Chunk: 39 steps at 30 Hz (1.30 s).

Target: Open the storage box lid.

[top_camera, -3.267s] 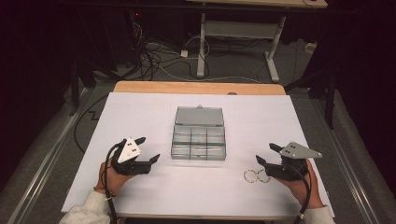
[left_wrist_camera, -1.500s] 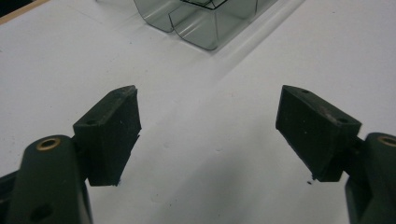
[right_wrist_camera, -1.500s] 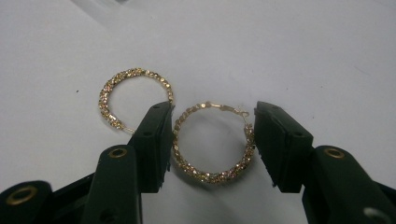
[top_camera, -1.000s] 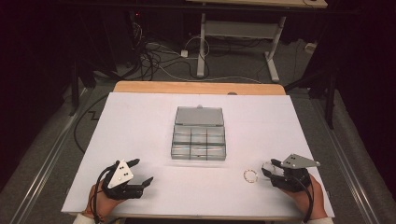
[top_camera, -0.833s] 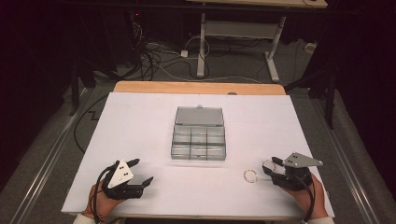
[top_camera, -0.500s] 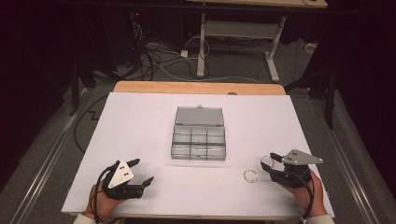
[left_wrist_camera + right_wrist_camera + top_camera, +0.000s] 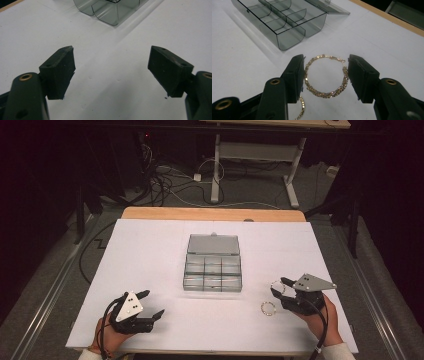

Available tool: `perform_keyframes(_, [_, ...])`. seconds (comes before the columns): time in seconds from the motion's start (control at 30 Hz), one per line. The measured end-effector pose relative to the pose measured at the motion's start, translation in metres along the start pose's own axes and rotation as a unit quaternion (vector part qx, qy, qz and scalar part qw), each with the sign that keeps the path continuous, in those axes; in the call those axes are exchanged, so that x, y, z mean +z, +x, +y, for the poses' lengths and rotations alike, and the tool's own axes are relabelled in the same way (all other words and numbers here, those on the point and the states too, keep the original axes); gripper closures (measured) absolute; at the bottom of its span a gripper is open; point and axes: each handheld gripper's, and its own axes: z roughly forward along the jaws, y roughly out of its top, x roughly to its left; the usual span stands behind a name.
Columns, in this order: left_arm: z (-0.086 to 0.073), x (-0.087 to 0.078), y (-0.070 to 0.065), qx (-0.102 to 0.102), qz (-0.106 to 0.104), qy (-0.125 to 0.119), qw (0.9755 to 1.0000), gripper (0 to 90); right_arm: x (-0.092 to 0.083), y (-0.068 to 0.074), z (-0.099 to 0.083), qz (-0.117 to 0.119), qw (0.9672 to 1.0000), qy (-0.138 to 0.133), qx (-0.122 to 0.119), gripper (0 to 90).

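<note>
Bare table [image 7: 150, 255] around both tools; compartment box [image 7: 213, 265] sole obstacle, mid-table between them.

You're working in a lab-style recording room: your bench [image 7: 150, 250] is covered in plain white, loose cables [image 7: 165, 185] sprawl over the grey floor at 11 o'clock, a metal-framed desk [image 7: 255, 150] stands at 12 o'clock, and dark surroundings close in.

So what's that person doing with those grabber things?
A person holds a gripper in each hand at a white table. The right gripper is clamped across a sparkly gold hoop earring. A second hoop lies on the table nearby. The left gripper is open with nothing in it. A clear box with small compartments sits open in the middle.
</note>
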Motion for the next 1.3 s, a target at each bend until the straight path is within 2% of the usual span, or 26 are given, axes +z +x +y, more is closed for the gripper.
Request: perform_keyframes(1.3, [0.000, 0.000, 0.000, 0.003, 0.002, 0.002, 1.0000, 21.4, 0.038, 0.031, 0.042, 0.035, 0.9982, -0.018, -0.046, 48.3])
